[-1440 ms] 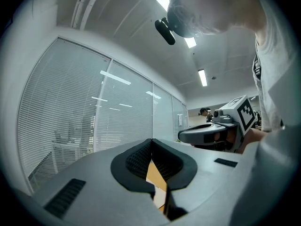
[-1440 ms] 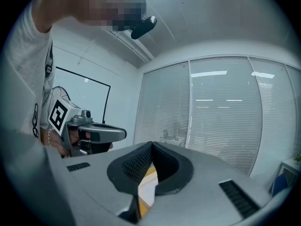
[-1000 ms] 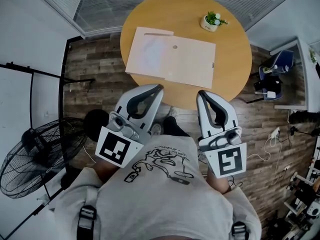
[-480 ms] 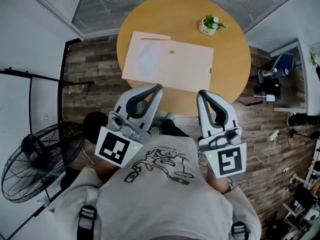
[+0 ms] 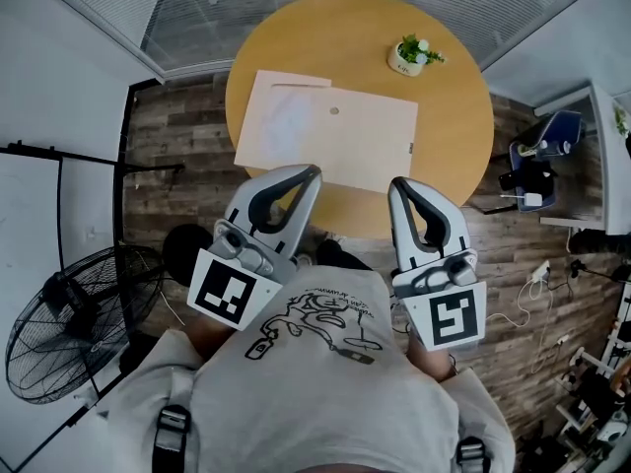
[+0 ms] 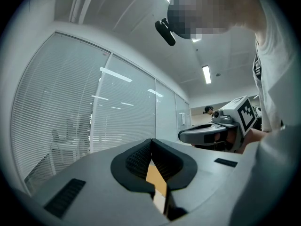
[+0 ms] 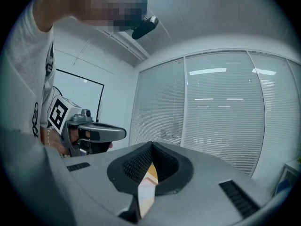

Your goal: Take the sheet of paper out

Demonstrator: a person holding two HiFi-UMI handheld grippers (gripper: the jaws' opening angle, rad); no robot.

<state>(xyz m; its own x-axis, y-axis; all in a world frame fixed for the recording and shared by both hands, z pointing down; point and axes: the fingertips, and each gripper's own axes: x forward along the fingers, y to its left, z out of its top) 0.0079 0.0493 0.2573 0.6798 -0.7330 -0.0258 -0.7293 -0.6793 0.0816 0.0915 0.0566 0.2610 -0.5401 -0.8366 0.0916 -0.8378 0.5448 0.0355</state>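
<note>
A large beige envelope (image 5: 325,131) lies flat on the round wooden table (image 5: 454,116), with a flap along its top left edge and a small round fastener near the middle. No separate sheet of paper shows. My left gripper (image 5: 314,172) is held level at the table's near edge, its tip just short of the envelope's near side, jaws shut and empty. My right gripper (image 5: 396,183) is beside it at the same edge, also shut with nothing in it. In the left gripper view the fingertips (image 6: 151,140) meet; in the right gripper view the tips (image 7: 151,144) meet too.
A small potted plant (image 5: 409,55) stands on the table's far right. A floor fan (image 5: 59,333) and a black stand (image 5: 79,151) are at the left. A blue chair (image 5: 540,131) and cables are at the right. Glass walls with blinds (image 5: 237,8) run behind the table.
The table and envelope have slid down the head view toward both grippers, so the grippers' tips now stand at the table's near edge. Both stay shut.
</note>
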